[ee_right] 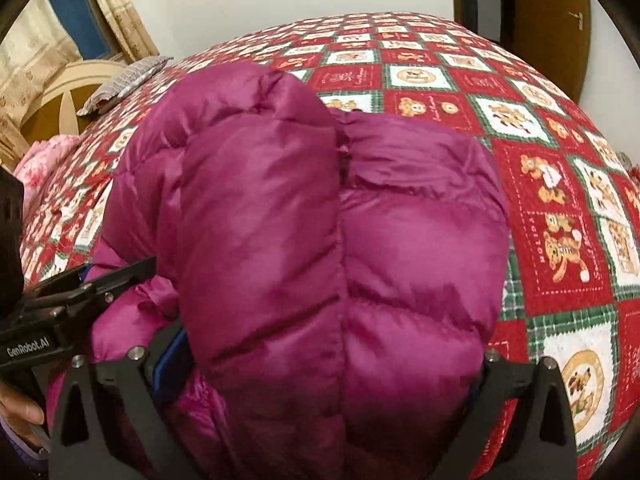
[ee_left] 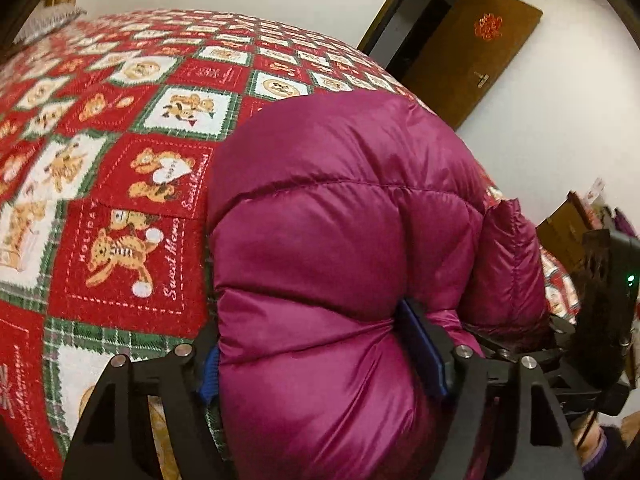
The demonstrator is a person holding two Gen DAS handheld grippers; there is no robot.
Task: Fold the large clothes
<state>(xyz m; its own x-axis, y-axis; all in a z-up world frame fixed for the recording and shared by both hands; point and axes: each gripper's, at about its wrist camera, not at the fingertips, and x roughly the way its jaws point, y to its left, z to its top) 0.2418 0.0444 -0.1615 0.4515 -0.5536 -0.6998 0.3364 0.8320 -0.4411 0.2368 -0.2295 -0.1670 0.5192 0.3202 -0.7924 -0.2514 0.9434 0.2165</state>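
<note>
A magenta puffy down jacket [ee_left: 340, 240] lies bunched on the bed, folded over itself. My left gripper [ee_left: 324, 352] is shut on a thick roll of the jacket, its blue pads pressing into both sides. My right gripper [ee_right: 320, 368] is shut on the jacket [ee_right: 320, 220] too; the fabric bulges up between its fingers and hides the tips. The left gripper shows at the left of the right wrist view [ee_right: 100, 280], beside the jacket. The right gripper shows at the right edge of the left wrist view [ee_left: 600, 320].
The bed carries a red, green and white teddy-bear quilt [ee_left: 120, 160]. A grey pillow [ee_right: 124, 80] lies at the bed's far end. A brown door [ee_left: 472, 52] stands open in the white wall. Pink bedding [ee_right: 44, 160] lies off the bed's left edge.
</note>
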